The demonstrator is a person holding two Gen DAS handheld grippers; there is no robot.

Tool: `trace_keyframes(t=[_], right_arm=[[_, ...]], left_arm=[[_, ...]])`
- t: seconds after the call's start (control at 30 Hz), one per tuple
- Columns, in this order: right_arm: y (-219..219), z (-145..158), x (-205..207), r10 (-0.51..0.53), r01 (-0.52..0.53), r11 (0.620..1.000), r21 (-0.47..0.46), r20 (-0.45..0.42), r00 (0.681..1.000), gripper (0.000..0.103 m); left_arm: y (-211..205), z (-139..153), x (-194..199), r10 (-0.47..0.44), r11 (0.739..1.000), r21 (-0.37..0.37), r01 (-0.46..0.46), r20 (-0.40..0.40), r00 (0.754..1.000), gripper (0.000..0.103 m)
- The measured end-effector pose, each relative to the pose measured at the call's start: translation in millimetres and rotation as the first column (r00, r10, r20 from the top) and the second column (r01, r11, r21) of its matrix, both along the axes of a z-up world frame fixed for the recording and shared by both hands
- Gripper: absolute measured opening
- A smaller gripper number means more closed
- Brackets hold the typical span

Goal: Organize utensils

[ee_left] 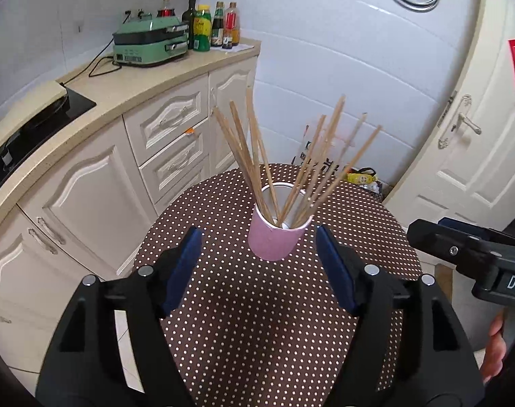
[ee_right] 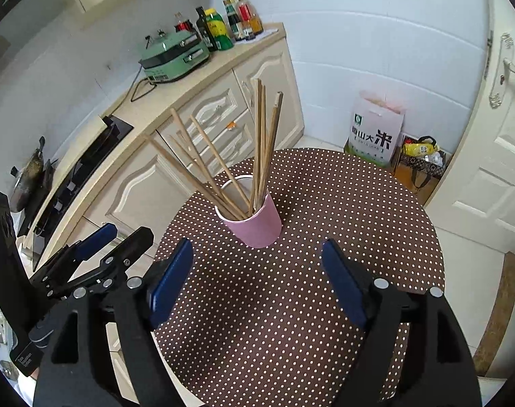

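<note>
A pink cup (ee_left: 273, 239) (ee_right: 255, 224) stands upright on the round brown polka-dot table (ee_left: 257, 322) (ee_right: 291, 305). Several wooden chopsticks (ee_left: 257, 156) (ee_right: 260, 142) fan out of it, some leaning left, some right. My left gripper (ee_left: 259, 237) hangs open just in front of the cup, which shows between its blue pads untouched. My right gripper (ee_right: 257, 249) is open too, nearer than the cup, with nothing between its fingers. The left gripper (ee_right: 115, 235) also appears at the left of the right wrist view, and one black finger of the right gripper (ee_left: 460, 244) juts in at the right of the left wrist view.
Cream cabinets and a counter (ee_left: 138, 88) run along the left, bearing a black hob (ee_left: 37, 115), a green appliance (ee_left: 149, 42) and several bottles (ee_left: 210, 27). A rice bag (ee_right: 376, 132) and a yellow packet (ee_right: 421, 149) sit by the white wall. A door (ee_left: 477, 152) stands right.
</note>
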State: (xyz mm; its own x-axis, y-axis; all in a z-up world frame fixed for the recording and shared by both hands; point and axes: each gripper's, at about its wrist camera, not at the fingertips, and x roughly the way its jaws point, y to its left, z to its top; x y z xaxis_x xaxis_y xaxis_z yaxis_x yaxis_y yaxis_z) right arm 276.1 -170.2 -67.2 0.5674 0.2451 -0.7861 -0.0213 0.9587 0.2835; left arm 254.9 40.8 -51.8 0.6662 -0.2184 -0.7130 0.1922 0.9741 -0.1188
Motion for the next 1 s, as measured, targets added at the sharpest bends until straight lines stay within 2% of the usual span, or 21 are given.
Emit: trace_keyframes(t=[0.07, 0.43, 0.53, 1.0], right_arm=[[-0.7, 6.3, -9.4, -0.007, 0.007, 1.0, -0.006, 0.02, 1.0, 0.084], [-12.0, 30.2, -50.7, 0.021, -0.019, 1.0, -0.025, 0.089, 0.996, 0.087], [-17.5, 39.0, -63.5, 0.036, -0.033, 0.999, -0.028, 0.108, 0.993, 0.093], [-39.2, 80.5, -139.3, 0.07, -0.057, 0.997, -0.058, 0.238, 0.969, 0.094]], left_arm=[[-0.2, 7.7, -11.2, -0.001, 1.0, 0.015, 0.001, 0.024, 1.0, 0.073], [-14.0, 42.4, -63.1, 0.021, 0.999, 0.026, -0.025, 0.133, 0.991, 0.076], [-22.6, 51.4, -79.7, 0.055, 0.997, 0.038, -0.061, 0.155, 0.986, 0.077], [-49.0, 89.5, -171.9, 0.123, 0.99, 0.042, -0.137, 0.24, 0.963, 0.082]])
